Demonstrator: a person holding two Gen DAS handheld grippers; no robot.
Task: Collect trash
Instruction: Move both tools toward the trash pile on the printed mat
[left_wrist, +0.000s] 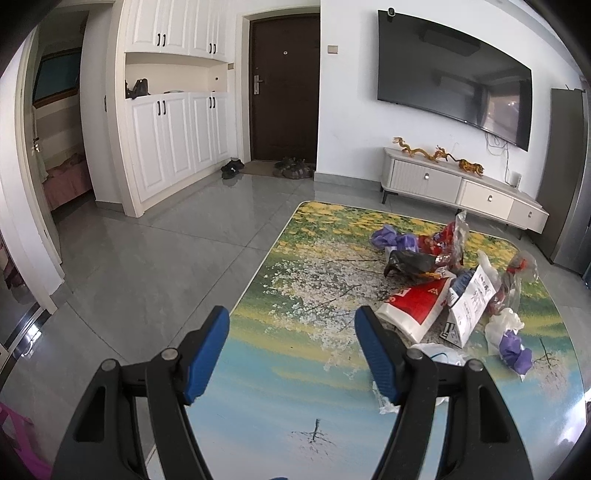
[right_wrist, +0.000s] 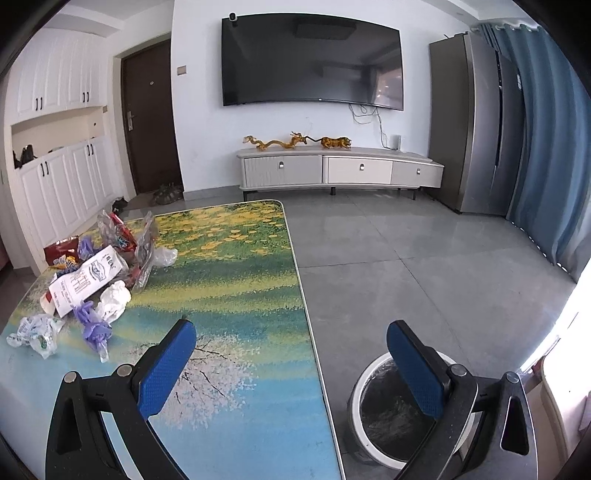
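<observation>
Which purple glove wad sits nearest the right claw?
The purple glove wad below the white tissue, near the table's front; the other lies back among wrappers.

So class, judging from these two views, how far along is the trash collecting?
Nothing looks done: the bin on the floor beside the table shows only its dark liner. Nothing is in hand; the left gripper and right gripper are open. Left: the whole wrapper pile.

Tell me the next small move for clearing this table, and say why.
Probably reach the right gripper left to the crumpled purple glove. Both grippers are open and hold nothing, that glove lies at the near edge of the trash pile on the painted tabletop, and the round black-lined bin stands on the floor beside the table.
</observation>
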